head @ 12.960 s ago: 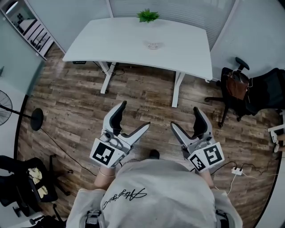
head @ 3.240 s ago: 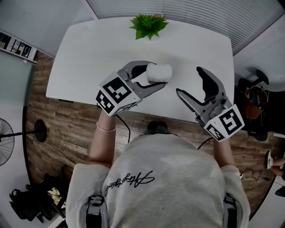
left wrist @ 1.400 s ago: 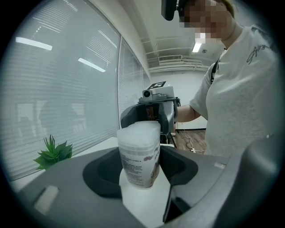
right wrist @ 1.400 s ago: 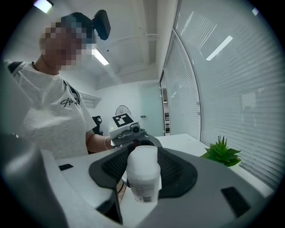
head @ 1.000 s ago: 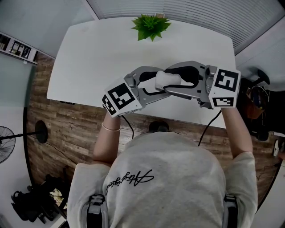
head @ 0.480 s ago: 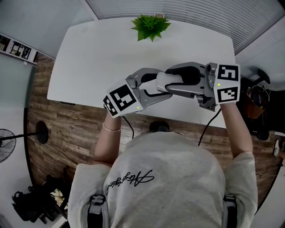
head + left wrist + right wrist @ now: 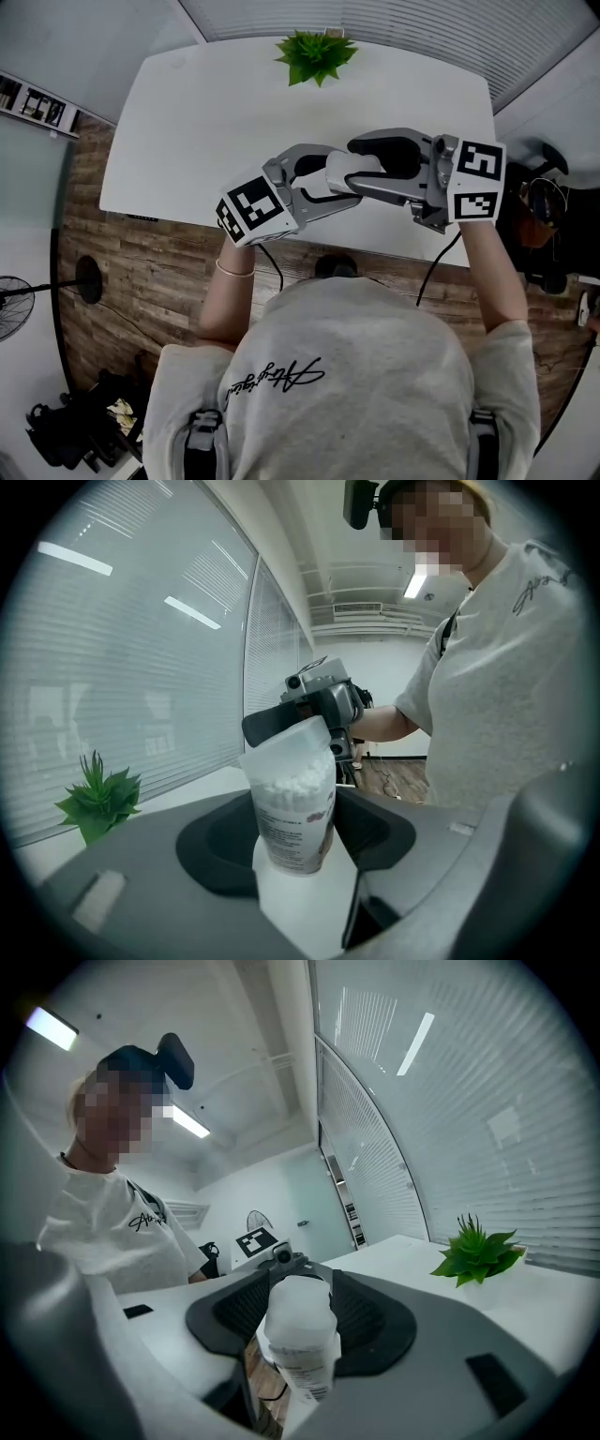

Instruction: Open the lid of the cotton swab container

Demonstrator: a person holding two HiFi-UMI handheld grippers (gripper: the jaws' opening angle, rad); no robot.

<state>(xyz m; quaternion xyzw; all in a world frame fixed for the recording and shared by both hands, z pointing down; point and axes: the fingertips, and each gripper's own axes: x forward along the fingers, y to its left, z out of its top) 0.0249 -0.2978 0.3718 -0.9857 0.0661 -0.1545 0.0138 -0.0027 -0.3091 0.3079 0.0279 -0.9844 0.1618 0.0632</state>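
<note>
The cotton swab container [image 7: 339, 169], a frosted white tub full of swabs, is held lying on its side above the white table [image 7: 187, 122]. My left gripper [image 7: 330, 180] comes in from the left and is shut on the container's body [image 7: 292, 808]. From the right, my right gripper [image 7: 361, 167] is shut on the lid end [image 7: 298, 1309]. In the left gripper view the right gripper [image 7: 319, 700] clamps the far end of the container. The right gripper view shows the left gripper [image 7: 272, 1252] behind the container. The lid sits on the container.
A small green potted plant [image 7: 314, 52] stands at the table's far edge, also seen as the plant [image 7: 94, 803] and the plant [image 7: 478, 1255]. Wood floor [image 7: 141, 272] lies below the near edge. A dark chair and bag [image 7: 534, 202] stand at the right.
The right gripper has rolled slightly about the container, showing a second face of its marker cube. Both grippers stay clamped on the container, which has barely moved.
</note>
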